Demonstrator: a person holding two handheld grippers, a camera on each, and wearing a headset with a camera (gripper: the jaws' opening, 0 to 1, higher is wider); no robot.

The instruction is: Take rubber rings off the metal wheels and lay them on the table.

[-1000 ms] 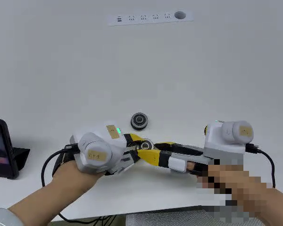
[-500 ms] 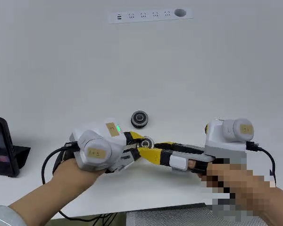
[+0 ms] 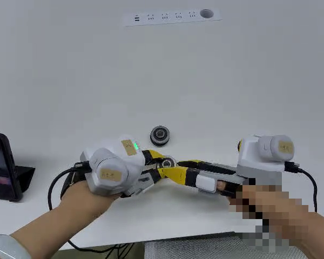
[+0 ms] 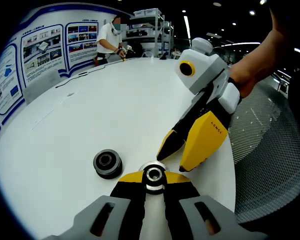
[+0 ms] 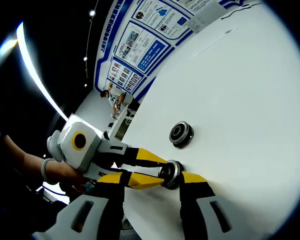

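My left claw is clenched on a small metal wheel, one yellow tip pressed to each side of it, and holds it just above the white counter near the front edge. In the left gripper view the wheel shows a bright silver face with a dark hub, and I cannot tell whether a rubber ring sits round it. My right claw reaches in from the right and is released, its jaws spread apart. In the right gripper view the wheel sits in the gap between them, close against the right-hand yellow tip. Whether that tip actually touches the wheel I cannot tell. In the head view the two claws meet nose to nose at the wheel, and my left hand is wrapped round the body of its tool, with a black cable looping off to the left. A second wheel lies flat on the counter just beyond the claws, apart from both, and wears a black ring round its rim. A white power strip lies far back on the counter, and a dark phone on a stand sits at the left edge.
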